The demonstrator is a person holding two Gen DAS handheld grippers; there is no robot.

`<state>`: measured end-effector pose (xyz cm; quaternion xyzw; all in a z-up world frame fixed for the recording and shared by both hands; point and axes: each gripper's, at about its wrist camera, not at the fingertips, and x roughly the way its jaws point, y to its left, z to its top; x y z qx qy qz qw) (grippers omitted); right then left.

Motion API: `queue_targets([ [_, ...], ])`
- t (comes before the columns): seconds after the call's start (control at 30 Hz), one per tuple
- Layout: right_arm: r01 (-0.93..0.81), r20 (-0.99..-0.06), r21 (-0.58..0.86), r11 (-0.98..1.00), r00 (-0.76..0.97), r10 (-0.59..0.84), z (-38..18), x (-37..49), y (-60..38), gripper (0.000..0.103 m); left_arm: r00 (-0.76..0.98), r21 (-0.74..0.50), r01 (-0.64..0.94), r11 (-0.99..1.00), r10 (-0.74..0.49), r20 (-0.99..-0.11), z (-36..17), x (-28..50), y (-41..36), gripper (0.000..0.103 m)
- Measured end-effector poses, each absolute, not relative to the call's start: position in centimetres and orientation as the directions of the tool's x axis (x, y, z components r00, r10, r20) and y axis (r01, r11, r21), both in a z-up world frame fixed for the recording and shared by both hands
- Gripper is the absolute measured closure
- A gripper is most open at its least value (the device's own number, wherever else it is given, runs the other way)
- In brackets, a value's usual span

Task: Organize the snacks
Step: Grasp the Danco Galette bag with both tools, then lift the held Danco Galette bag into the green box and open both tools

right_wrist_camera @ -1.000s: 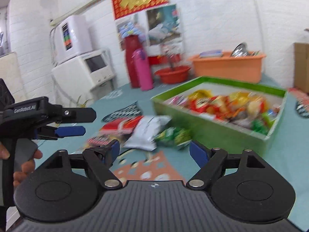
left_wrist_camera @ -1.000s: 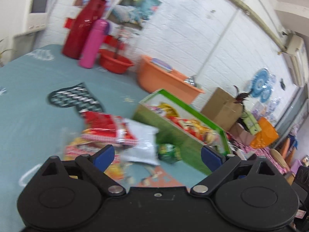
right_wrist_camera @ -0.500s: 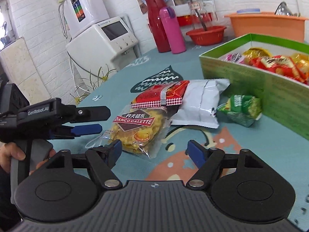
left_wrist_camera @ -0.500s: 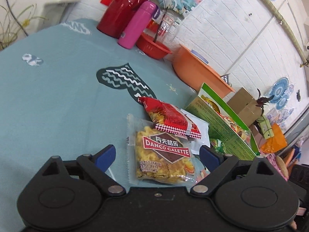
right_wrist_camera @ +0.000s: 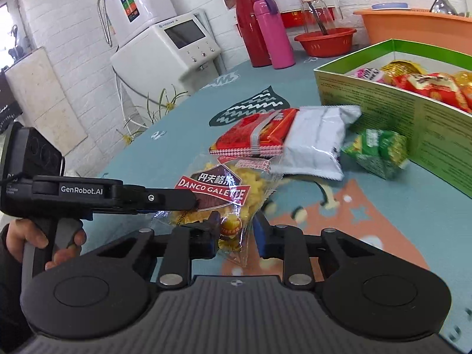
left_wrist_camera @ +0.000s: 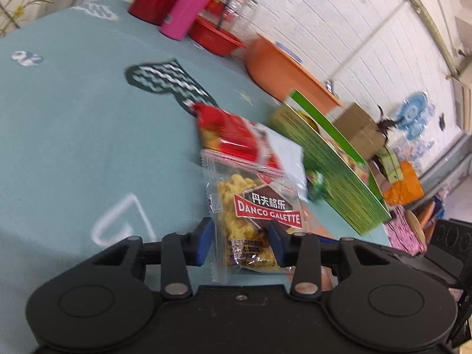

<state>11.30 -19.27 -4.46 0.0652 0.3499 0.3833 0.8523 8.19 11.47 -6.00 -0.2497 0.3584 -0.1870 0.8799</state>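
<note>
Left to right, placed relative to the green box [right_wrist_camera: 392, 109]. Left gripper [left_wrist_camera: 240, 240], jaws narrowed onto the Danco Galette packet [right_wrist_camera: 218, 197]; right gripper [right_wrist_camera: 234, 233] pinches the same packet's near corner. The packet sits left of the box, well apart from it, overlapped by the red packet [right_wrist_camera: 253, 137]. Step judged: pick-up. The next move calls for lifting it clear and carrying it rightward into the box.

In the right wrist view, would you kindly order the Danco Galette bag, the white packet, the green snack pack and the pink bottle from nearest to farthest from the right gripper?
1. Danco Galette bag: between the jaws of the right gripper.
2. White packet: ahead, mid-table.
3. Green snack pack: ahead right, beside the green box; close to the white packet's range.
4. Pink bottle: far back, near the wall.
</note>
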Motion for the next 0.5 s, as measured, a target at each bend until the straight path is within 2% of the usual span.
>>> queue_targets([
  [0.03, -0.605, -0.549, 0.376, 0.702, 0.466, 0.694, -4.4, 10.8, -20.0, 0.059, 0.66, -0.575, 0.169, 0.801, -0.525, -0.538, -6.0, 7.9, 10.7, 0.086],
  [0.07, -0.598, -0.55, 0.374, 0.709, 0.473, 0.689, -4.4, 10.4, -20.8, 0.058, 0.649, -0.573, 0.186, 0.798, -0.538, -0.538, -6.0, 7.6, 10.0, 0.078],
  [0.1, -0.587, -0.552, 0.373, 0.718, 0.481, 0.681, -4.4, 10.2, -21.6, 0.054, 0.645, -0.57, 0.201, 0.797, -0.546, -0.535, -5.9, 7.4, 9.3, 0.057],
  [0.13, -0.577, -0.553, 0.373, 0.727, 0.491, 0.674, -4.4, 9.9, -22.3, 0.046, 0.645, -0.565, 0.211, 0.798, -0.548, -0.533, -5.8, 7.3, 8.7, 0.05],
  [0.17, -0.564, -0.55, 0.374, 0.736, 0.504, 0.666, -4.4, 9.8, -22.9, 0.045, 0.644, -0.561, 0.216, 0.799, -0.548, -0.534, -5.8, 7.3, 8.3, 0.047],
  [0.3, -0.539, -0.547, 0.39, 0.747, 0.517, 0.659, -4.8, 9.9, -23.7, 0.043, 0.639, -0.552, 0.217, 0.805, -0.545, -0.543, -5.8, 7.7, 7.5, 0.048],
  [0.5, -0.541, -0.538, 0.391, 0.745, 0.523, 0.661, -5.2, 10.4, -22.8, 0.035, 0.652, -0.539, 0.194, 0.82, -0.518, -0.553, -5.7, 7.9, 7.6, 0.048],
])
